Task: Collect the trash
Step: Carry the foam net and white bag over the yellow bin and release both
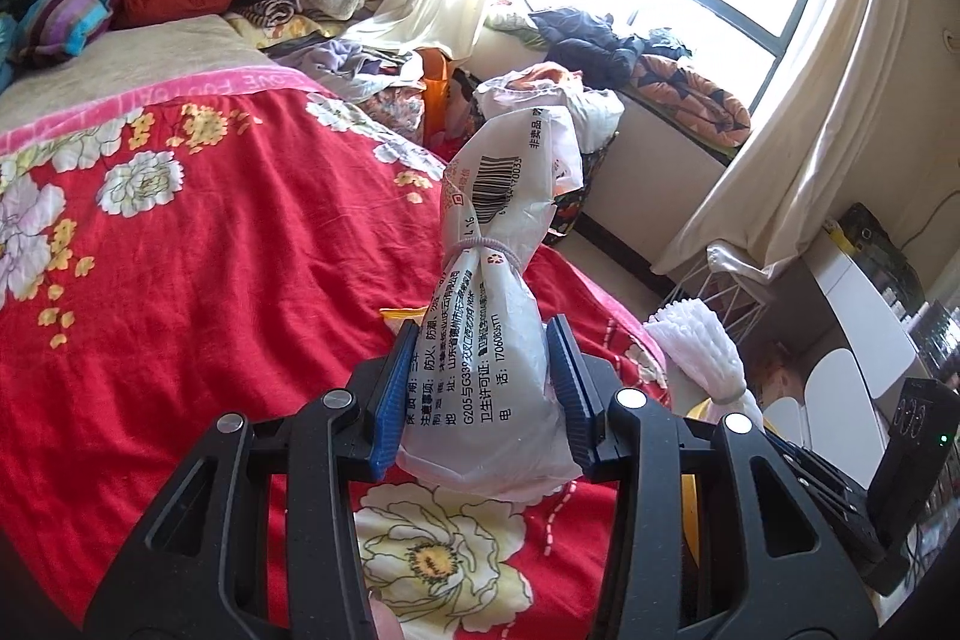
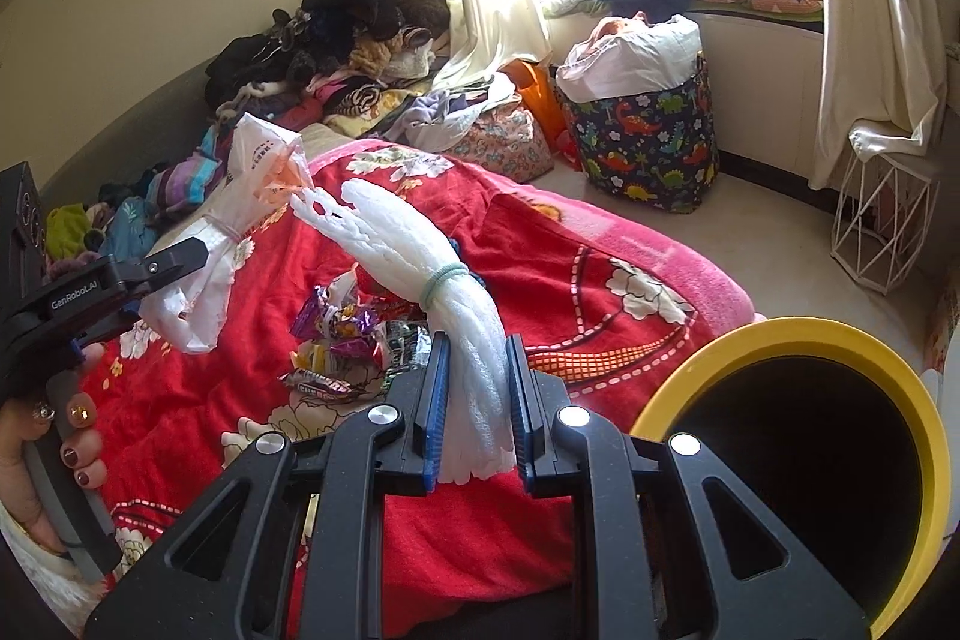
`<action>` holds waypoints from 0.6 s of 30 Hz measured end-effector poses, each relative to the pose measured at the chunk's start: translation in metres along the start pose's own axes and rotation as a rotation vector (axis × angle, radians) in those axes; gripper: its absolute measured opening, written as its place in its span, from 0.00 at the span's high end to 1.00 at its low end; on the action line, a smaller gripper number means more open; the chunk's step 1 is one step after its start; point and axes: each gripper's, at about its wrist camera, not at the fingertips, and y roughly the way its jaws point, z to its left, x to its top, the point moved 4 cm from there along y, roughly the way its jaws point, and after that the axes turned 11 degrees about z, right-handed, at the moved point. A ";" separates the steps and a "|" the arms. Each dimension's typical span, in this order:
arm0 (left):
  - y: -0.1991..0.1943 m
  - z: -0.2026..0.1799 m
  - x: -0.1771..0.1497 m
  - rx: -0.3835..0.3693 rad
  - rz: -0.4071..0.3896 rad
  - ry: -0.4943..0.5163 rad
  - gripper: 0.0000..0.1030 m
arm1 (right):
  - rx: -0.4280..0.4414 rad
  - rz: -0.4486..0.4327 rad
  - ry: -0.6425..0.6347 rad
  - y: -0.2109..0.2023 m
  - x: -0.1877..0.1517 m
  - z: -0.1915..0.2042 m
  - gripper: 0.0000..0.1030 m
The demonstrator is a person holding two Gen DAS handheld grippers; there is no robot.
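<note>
The left gripper [image 1: 480, 394] clamps the bag [image 1: 492, 340], the right gripper [image 2: 477, 412] pinches the foam [image 2: 444, 304]; the bin [image 2: 798, 454] sits just right. Slack foam might slip free, missing its rim.

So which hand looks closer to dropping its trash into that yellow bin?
The right. Its gripper, clamped on the white foam bundle, sits beside the yellow bin. The left gripper, holding the printed plastic bag, is farther over the bed.
</note>
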 end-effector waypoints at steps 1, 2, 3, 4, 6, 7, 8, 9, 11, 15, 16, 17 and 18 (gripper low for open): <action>0.000 -0.002 0.000 -0.003 -0.001 0.004 0.66 | -0.002 -0.003 0.006 -0.002 -0.001 -0.003 0.83; -0.001 -0.005 0.001 -0.007 -0.003 0.008 0.66 | -0.004 -0.008 0.015 -0.004 -0.001 -0.006 0.83; -0.001 -0.007 0.000 -0.009 -0.003 0.012 0.66 | -0.005 -0.010 0.020 -0.006 -0.002 -0.007 0.83; -0.001 -0.010 0.000 -0.014 -0.005 0.016 0.66 | -0.008 -0.012 0.024 -0.007 -0.003 -0.009 0.83; -0.002 -0.015 0.000 -0.019 -0.006 0.025 0.66 | -0.012 -0.018 0.035 -0.011 -0.004 -0.014 0.83; -0.002 -0.018 0.000 -0.022 -0.006 0.029 0.66 | -0.014 -0.020 0.039 -0.013 -0.005 -0.016 0.83; -0.002 -0.020 0.000 -0.026 -0.006 0.033 0.66 | -0.016 -0.023 0.042 -0.014 -0.006 -0.017 0.83; -0.002 -0.023 0.000 -0.029 -0.006 0.039 0.66 | -0.019 -0.026 0.046 -0.016 -0.007 -0.019 0.83; -0.002 -0.029 -0.001 -0.036 -0.005 0.050 0.66 | -0.021 -0.031 0.056 -0.019 -0.007 -0.023 0.83; 0.000 -0.041 -0.003 -0.047 -0.001 0.075 0.66 | -0.029 -0.041 0.076 -0.024 -0.010 -0.031 0.83; 0.000 -0.044 -0.005 -0.049 0.001 0.081 0.66 | -0.030 -0.044 0.080 -0.026 -0.010 -0.034 0.83; 0.001 -0.046 -0.006 -0.051 0.003 0.086 0.66 | -0.033 -0.047 0.085 -0.028 -0.011 -0.036 0.83; 0.002 -0.049 -0.007 -0.055 0.007 0.092 0.66 | -0.035 -0.049 0.088 -0.029 -0.012 -0.039 0.83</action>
